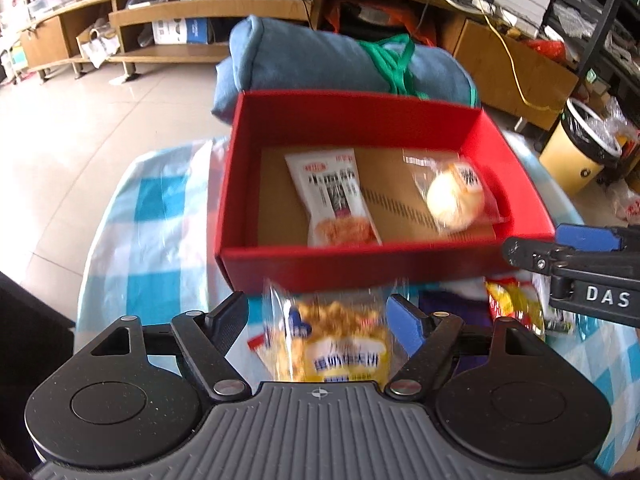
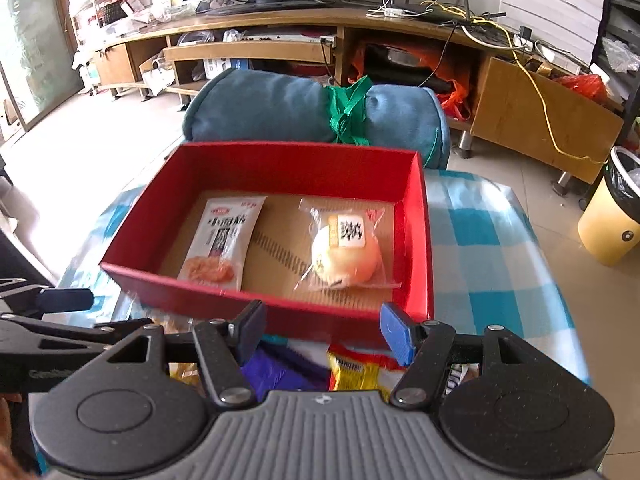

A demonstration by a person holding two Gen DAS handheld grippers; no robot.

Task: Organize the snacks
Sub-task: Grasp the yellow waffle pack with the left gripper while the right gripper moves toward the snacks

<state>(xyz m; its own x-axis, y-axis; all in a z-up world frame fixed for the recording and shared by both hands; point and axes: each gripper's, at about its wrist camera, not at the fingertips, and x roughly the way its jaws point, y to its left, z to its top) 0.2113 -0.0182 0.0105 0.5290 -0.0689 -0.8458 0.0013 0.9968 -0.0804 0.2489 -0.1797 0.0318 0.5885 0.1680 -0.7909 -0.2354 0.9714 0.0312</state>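
My left hand-held gripper (image 1: pixel 320 322) is clamped on a cracker pack (image 1: pixel 328 344) just before the red box (image 1: pixel 360 268): light, crinkly, slippery film, brittle inside, so I pinch mid-pack gently. My right hand-held gripper (image 2: pixel 322 332) hangs apart, empty.

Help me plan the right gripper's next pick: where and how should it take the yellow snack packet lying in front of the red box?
Grip the yellow snack packet across its narrow width, coming straight down from above. It lies flat on the table below the open right gripper, partly hidden, so only its top face offers a clear approach.
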